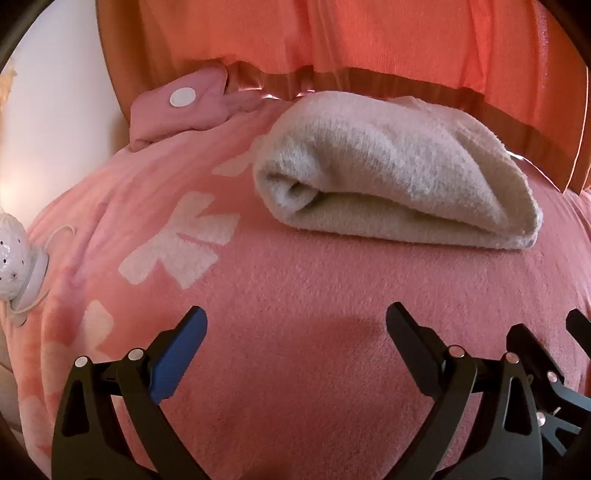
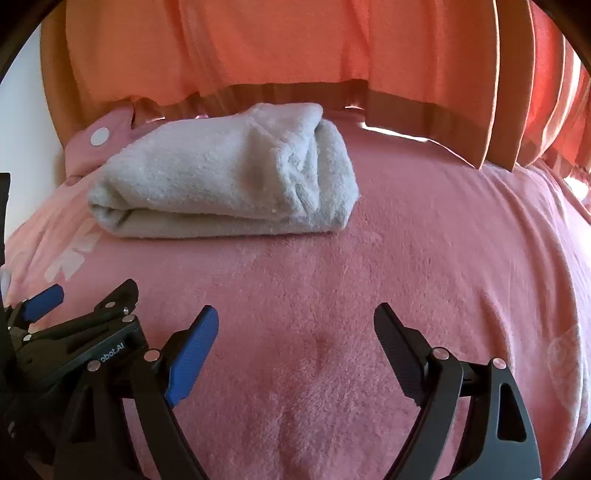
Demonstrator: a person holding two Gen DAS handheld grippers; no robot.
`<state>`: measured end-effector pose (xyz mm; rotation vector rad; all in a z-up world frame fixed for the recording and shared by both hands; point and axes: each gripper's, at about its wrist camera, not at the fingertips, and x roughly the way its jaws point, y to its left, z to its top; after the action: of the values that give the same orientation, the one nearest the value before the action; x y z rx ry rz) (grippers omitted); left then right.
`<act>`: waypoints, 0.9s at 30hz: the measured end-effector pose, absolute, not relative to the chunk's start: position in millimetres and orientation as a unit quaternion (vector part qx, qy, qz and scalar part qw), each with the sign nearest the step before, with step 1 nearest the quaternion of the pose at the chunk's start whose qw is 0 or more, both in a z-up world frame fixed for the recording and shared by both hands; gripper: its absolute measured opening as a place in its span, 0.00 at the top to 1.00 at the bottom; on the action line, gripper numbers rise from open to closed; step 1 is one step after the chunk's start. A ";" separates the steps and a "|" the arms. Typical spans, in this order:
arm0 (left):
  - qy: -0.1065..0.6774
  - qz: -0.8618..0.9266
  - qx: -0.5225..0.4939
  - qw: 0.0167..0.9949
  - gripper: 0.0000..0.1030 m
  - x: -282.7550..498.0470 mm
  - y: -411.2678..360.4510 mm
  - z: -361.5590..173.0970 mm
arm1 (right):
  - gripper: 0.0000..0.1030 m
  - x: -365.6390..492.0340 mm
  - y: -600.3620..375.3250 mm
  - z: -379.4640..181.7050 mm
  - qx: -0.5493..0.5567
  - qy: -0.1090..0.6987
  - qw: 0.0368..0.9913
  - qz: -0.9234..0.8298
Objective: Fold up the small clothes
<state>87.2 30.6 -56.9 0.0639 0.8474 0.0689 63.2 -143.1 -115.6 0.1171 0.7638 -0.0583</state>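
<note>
A fluffy white garment [image 1: 399,173] [image 2: 221,177] lies folded into a thick bundle on the pink blanket [image 1: 295,277] [image 2: 424,240], towards its far side. My left gripper [image 1: 295,317] hovers open over bare blanket in front of the bundle, with nothing between its blue and black fingers. My right gripper [image 2: 297,314] stands open the same way, just right of the left one, and holds nothing. Each gripper shows in the other's view: the right gripper [image 1: 546,328] at the right edge, the left gripper [image 2: 85,295] at the lower left. Neither touches the garment.
The blanket carries white bow shapes [image 1: 181,247] on its left part. A pink cushion with a white round patch [image 1: 181,98] sits behind the garment. An orange curtain [image 1: 332,33] hangs along the far side. A white perforated ceramic object [image 1: 14,254] stands at the left edge.
</note>
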 end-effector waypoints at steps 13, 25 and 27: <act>0.413 0.038 0.028 0.910 0.09 87.7 34.6 -58.3 | 0.19 66.5 -144.9 -121.9 0.060 0.386 0.920 -0.027; 0.412 0.039 0.033 0.910 0.11 84.9 35.8 -58.0 | 0.19 69.9 -144.0 -123.0 0.056 0.393 0.917 -0.035; 0.412 0.039 0.034 0.910 0.12 84.7 35.9 -57.8 | 0.19 70.3 -143.3 -123.2 0.056 0.394 0.917 -0.036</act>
<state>84.7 35.9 -57.8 0.0697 0.8494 0.0798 70.3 -143.3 -123.2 0.1147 0.8108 -0.0733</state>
